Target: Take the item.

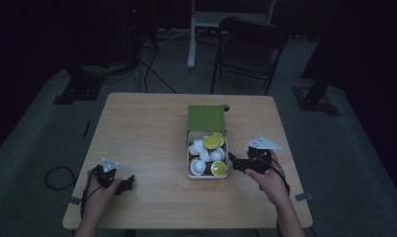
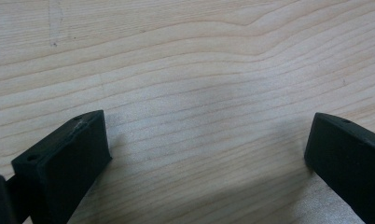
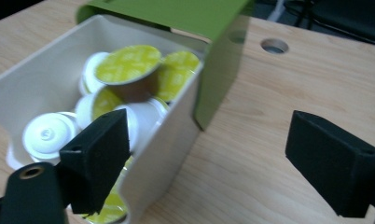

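My right tool (image 1: 233,161) stands released, its two black jaws spread wide with nothing between them; one jaw reaches over the right wall of the box (image 3: 174,140), the other hangs over bare wood outside it, so the wall itself sits in the gap. The box is a cream tray partly slid out of its green sleeve (image 1: 206,117), lying right of the middle of the surface (image 1: 147,133), the sleeve toward the far edge and the open tray toward the near edge. Inside lies a loose heap of capsules (image 1: 206,154), some showing yellow-green foil lids, some turned white side up. My left tool (image 1: 125,184) rests near the near left corner of the surface, well apart from the box, jaws also released over plain wood. I judge the step in hand to be picking a capsule out of the tray. To do it well I should carry both jaws clear of the wall and into the tray, choose a capsule on top of the heap rather than one wedged below, and straddle its body before I squeeze. The tray looks light and may skid or tip if I bump its wall, so I should come down from above, and steady the sleeve with my left tool if it slides.
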The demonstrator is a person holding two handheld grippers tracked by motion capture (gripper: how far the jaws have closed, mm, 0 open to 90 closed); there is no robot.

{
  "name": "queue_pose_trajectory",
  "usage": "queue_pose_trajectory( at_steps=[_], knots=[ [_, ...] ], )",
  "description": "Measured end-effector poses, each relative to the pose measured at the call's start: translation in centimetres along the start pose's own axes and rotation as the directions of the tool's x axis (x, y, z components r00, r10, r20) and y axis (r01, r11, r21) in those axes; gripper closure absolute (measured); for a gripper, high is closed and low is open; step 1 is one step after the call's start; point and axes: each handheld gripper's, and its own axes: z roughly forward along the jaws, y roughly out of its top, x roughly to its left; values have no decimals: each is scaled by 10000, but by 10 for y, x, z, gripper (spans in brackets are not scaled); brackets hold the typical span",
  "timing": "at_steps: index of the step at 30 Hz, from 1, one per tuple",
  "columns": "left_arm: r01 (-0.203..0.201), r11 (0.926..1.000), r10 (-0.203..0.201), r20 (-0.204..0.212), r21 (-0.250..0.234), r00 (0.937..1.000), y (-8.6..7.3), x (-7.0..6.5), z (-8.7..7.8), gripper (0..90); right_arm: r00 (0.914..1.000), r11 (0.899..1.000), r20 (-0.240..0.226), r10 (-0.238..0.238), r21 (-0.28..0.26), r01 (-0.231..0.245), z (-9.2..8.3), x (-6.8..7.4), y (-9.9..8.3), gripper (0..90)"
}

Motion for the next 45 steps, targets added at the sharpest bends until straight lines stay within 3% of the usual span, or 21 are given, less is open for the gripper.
queue_pose_trajectory(
  at_steps=[6, 9, 14, 20, 23, 25, 31, 36, 45],
  knots=[
    [-1, 10000, 1, 0, 1, 10000, 0, 0, 0, 0, 9985, 9993, -419, -340, -136, 334, 4, 8, 7, 134],
    [0, 10000, 0, 0, 0, 10000, 0, 0, 0, 0, 9932, 9959, -780, -866, -326, 843, 9, 15, 14, 135],
    [5, 10000, -5, -1, -2, 10000, 0, 0, 0, 0, 9730, 9801, -1249, -1940, -675, 1867, 16, 22, 17, 155],
    [33, 10000, -33, -1, -28, 10000, 0, 0, 0, 0, 9526, 9626, -1441, -2679, -822, 2583, 27, 23, 20, 155],
    [34, 10000, -34, -1, -29, 10000, 0, 0, 0, 0, 9506, 9646, -1672, -2614, -815, 2509, 32, 23, 21, 160],
    [22, 10000, -22, 1, -17, 10000, 0, 0, 0, 0, 9467, 9687, -2061, -2475, -726, 2374, 37, 23, 21, 199],
    [2, 10000, -2, 0, -4, 10000, 0, 0, 0, 0, 9394, 9687, -2364, -2483, -609, 2407, 48, 25, 24, 225],
    [5, 10000, -5, 2, -6, 10000, 0, 0, 0, 0, 9365, 9659, -2368, -2588, -566, 2526, 55, 26, 26, 258],
    [-36, 10000, 36, -2, 13, 10000, 0, 0, 0, 0, 9415, 9664, -2252, -2509, -13, 2572, 70, 26, 26, 239]
  ],
)
